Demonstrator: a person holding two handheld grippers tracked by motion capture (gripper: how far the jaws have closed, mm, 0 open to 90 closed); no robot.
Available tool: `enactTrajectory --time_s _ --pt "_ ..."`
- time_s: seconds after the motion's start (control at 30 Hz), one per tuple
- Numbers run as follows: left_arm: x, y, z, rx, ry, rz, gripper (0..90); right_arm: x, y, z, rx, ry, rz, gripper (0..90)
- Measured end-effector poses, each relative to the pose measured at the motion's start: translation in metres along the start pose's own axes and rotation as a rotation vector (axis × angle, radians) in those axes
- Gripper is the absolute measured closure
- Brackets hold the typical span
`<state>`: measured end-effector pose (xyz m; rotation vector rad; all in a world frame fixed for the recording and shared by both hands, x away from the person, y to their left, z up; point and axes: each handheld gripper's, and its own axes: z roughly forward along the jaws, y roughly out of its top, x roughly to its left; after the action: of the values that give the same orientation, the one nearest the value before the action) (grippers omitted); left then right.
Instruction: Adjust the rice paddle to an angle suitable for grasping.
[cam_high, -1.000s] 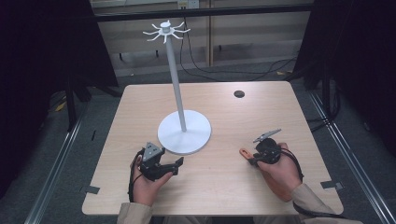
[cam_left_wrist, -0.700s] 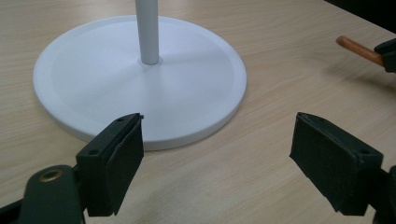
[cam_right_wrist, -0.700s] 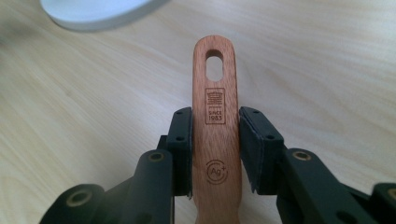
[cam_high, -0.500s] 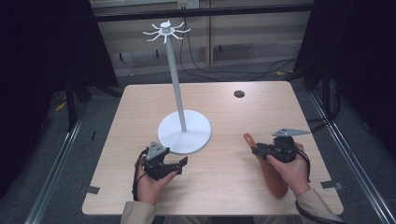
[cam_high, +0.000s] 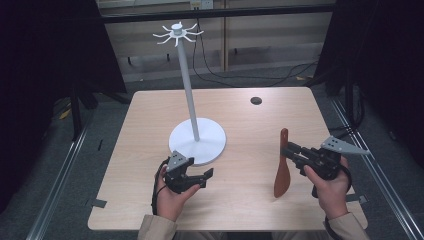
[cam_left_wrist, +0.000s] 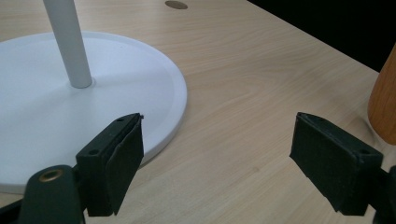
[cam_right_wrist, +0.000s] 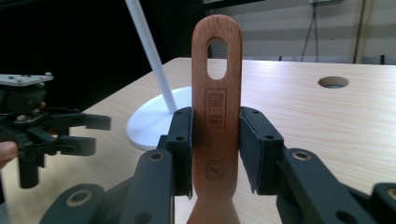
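- Wooden spatula (cam_right_wrist: 216, 116) stood clamped by its handle between the right claw (cam_high: 291, 151) pads, its blade hanging below, near the table (cam_high: 240, 115) front edge.
- Left claw (cam_left_wrist: 219, 158) gaped unladen just beside the white stand base (cam_left_wrist: 42, 116) rim; bare table lay ahead.

Soft, even light falls from overhead on the table (cam_high: 240, 120), and the room around it, from nine o'clock round to three, sinks into near black. Shadows are faint: a pale one under the wooden spatula (cam_high: 281, 167) toward six o'clock. The white stand (cam_high: 197, 140) looks bright without glare. In the right gripper view the spatula's stamp is sharp while the far gripper at nine o'clock is blurred. The left gripper view is crisp up close.
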<state>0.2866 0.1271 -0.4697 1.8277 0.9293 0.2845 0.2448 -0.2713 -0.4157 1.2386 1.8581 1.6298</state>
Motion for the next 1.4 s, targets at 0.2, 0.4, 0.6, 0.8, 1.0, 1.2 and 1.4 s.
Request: enactTrajectory --time_s 0.2,0.4,0.6,0.8,1.0,1.2,1.4 --pt "-0.006 0.006 -0.001 -0.024 -0.020 -0.001 17.1 0.006 0.004 -0.002 -0.031 0.020 -0.004 66.8" --pt "-0.026 0.021 0.000 -0.064 -0.085 0.015 16.9 0.016 0.010 0.002 -0.048 0.014 -0.036 66.7" --pt "-0.057 0.040 0.009 -0.113 -0.186 -0.027 17.6 0.031 0.017 0.012 -0.033 -0.009 -0.080 66.7" --pt "-0.082 0.055 0.020 -0.121 -0.230 0.011 24.2 0.045 0.020 0.024 -0.033 0.004 -0.064 66.7" --pt "-0.089 0.063 0.031 -0.129 -0.257 0.037 38.3 0.058 0.025 0.034 -0.035 0.030 -0.060 66.6" --pt "-0.097 0.067 0.036 -0.139 -0.269 0.051 51.6 0.067 0.026 0.042 -0.042 0.043 -0.054 66.6" --pt "-0.097 0.068 0.038 -0.157 -0.222 0.032 66.6 0.076 0.027 0.047 -0.046 0.058 -0.066 66.6"
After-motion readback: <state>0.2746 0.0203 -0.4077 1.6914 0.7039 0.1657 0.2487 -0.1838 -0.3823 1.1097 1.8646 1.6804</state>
